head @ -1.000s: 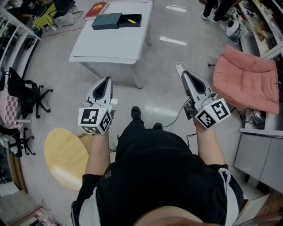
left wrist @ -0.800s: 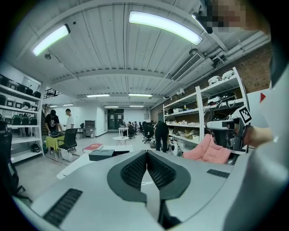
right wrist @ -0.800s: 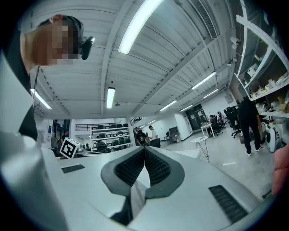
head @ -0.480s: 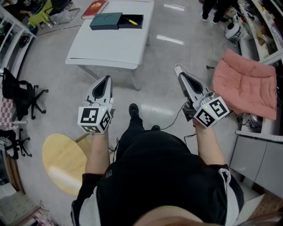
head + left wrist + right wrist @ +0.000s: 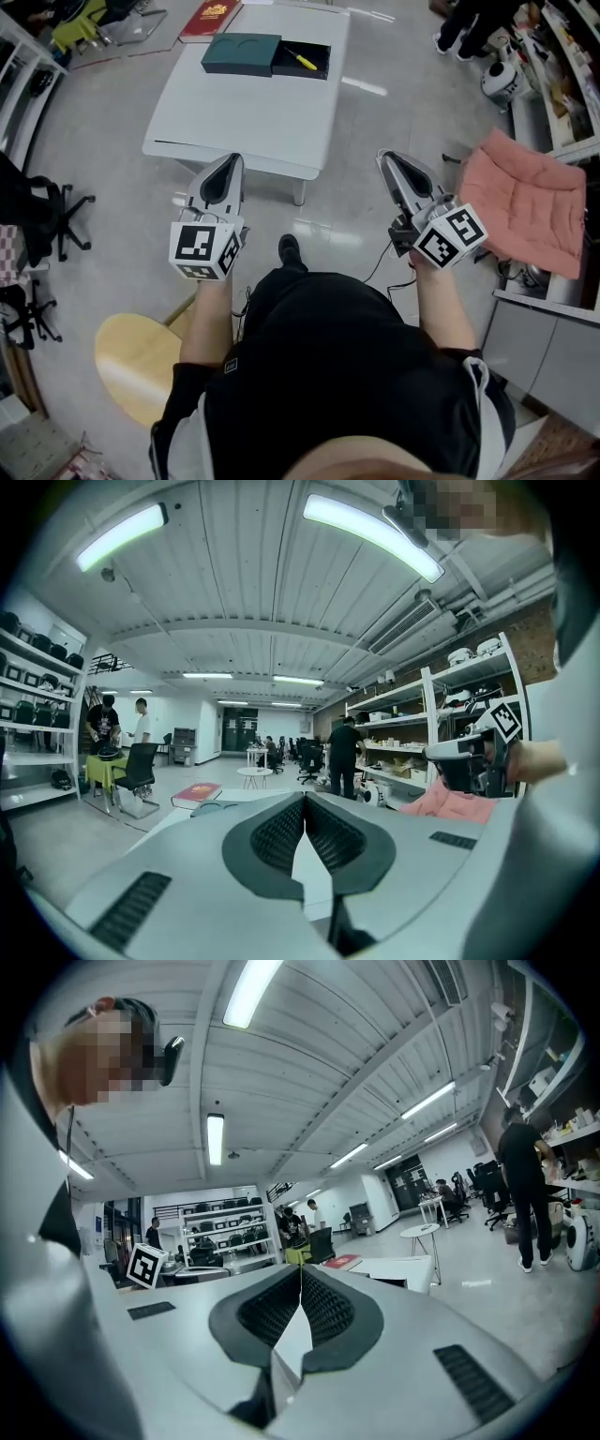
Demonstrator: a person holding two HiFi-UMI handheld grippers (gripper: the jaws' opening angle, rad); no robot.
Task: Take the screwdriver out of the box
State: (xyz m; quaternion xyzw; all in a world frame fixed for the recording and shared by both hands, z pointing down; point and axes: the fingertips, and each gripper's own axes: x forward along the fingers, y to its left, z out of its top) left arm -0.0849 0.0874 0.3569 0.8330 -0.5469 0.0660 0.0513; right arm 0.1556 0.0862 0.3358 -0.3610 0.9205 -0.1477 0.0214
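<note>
A yellow-handled screwdriver [image 5: 302,60] lies in an open black box [image 5: 314,67] at the far end of a white table [image 5: 244,117]. The box's dark green lid [image 5: 242,53] rests just left of it. My left gripper [image 5: 232,161] and right gripper [image 5: 382,155] are held in the air short of the table's near edge, well away from the box. Both are shut with nothing between the jaws. In the left gripper view, the left gripper [image 5: 303,799] points over the table; the right gripper [image 5: 300,1269] shows shut in its own view too.
A red book [image 5: 215,19] lies beyond the table's far left corner. A pink cushion [image 5: 523,202] sits on a counter at the right, a round yellow stool [image 5: 141,356] behind me at the left, office chairs [image 5: 47,216] further left. People stand at the far right.
The table and box have come closer and lower in the head view as I step towards them. Both grippers stay shut and held out in front.
</note>
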